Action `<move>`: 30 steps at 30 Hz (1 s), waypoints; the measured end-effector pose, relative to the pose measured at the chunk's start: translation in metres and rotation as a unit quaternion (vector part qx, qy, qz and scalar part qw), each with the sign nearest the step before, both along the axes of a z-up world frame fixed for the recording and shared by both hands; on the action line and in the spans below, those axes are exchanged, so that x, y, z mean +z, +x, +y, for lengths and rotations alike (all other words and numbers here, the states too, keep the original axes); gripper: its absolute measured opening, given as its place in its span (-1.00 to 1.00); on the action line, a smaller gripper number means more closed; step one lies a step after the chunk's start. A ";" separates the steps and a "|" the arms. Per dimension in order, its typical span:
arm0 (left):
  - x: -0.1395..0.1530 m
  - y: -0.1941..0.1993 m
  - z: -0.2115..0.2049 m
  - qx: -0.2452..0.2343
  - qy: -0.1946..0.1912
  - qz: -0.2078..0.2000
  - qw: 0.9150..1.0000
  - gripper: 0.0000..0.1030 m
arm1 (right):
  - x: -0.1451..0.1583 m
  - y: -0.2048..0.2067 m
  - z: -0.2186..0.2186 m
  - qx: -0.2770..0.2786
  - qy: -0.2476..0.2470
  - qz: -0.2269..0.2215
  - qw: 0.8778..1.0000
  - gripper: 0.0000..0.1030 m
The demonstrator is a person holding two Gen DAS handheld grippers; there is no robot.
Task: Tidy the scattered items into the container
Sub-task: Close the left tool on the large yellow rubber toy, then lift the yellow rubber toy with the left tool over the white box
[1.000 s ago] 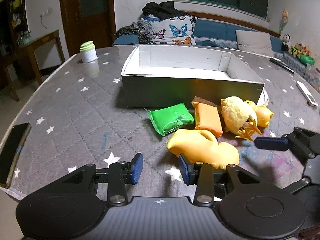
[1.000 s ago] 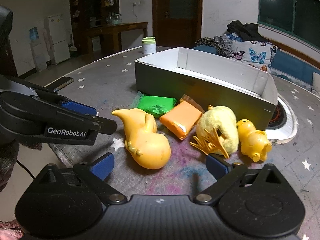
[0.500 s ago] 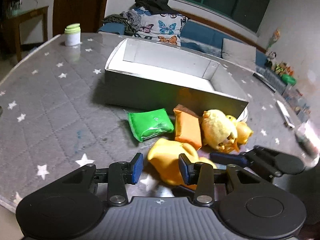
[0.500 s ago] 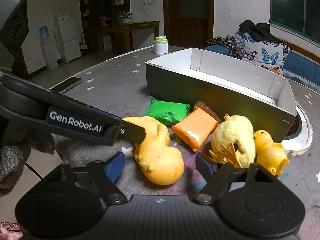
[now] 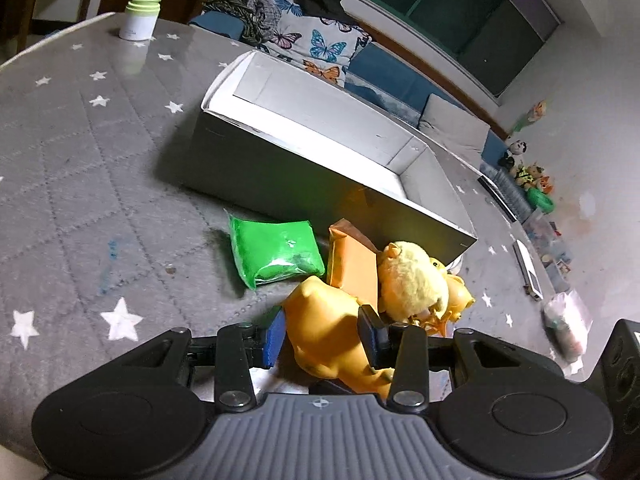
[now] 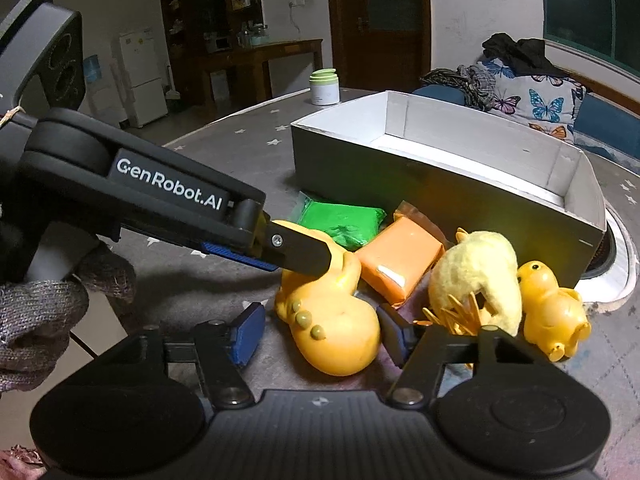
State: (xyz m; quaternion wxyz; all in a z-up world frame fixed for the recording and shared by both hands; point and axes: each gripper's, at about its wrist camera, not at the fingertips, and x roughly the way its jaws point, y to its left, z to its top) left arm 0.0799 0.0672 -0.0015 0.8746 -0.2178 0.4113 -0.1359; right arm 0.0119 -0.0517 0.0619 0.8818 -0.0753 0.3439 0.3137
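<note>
A yellow rubber toy (image 5: 332,332) (image 6: 332,316) lies on the grey star-patterned table, in front of an open white box (image 5: 320,148) (image 6: 440,160). My left gripper (image 5: 322,338) (image 6: 288,258) is open, its blue pads on either side of the toy's upper part. My right gripper (image 6: 320,334) is open, its pads on either side of the toy's round lower end. Beside the toy lie a green pouch (image 5: 276,250) (image 6: 342,224), an orange pouch (image 5: 352,264) (image 6: 400,262), a fluffy yellow chick (image 5: 412,280) (image 6: 476,276) and a small yellow duck (image 6: 552,312).
A white jar with a green lid (image 5: 140,18) (image 6: 325,88) stands at the table's far side. A sofa with butterfly cushions (image 5: 316,40) is behind the table. A remote (image 5: 528,268) and a plastic bag (image 5: 566,324) lie at the table's right edge.
Both grippers moved in on the yellow rubber toy. The left gripper's pads now sit on either side of it, and the right gripper has narrowed and come closer around its lower end.
</note>
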 end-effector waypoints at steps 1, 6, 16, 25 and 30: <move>-0.001 0.002 0.001 -0.001 -0.006 0.003 1.000 -0.15 | 0.000 0.002 0.000 -0.001 0.001 0.001 1.000 0.20; -0.003 0.008 0.003 -0.004 -0.019 0.013 1.000 -0.14 | -0.002 0.005 -0.001 -0.006 0.003 0.005 1.000 0.17; 0.003 -0.001 0.002 -0.012 -0.019 -0.007 1.000 -0.68 | 0.006 -0.003 -0.009 -0.016 0.022 0.003 1.000 -0.15; -0.004 0.003 0.001 0.000 -0.030 0.009 1.000 -0.29 | 0.005 -0.006 -0.009 -0.017 0.019 0.003 1.000 -0.15; -0.007 0.013 0.000 0.005 -0.035 0.027 0.999 -0.15 | 0.004 -0.005 -0.007 -0.011 0.015 0.000 1.000 -0.14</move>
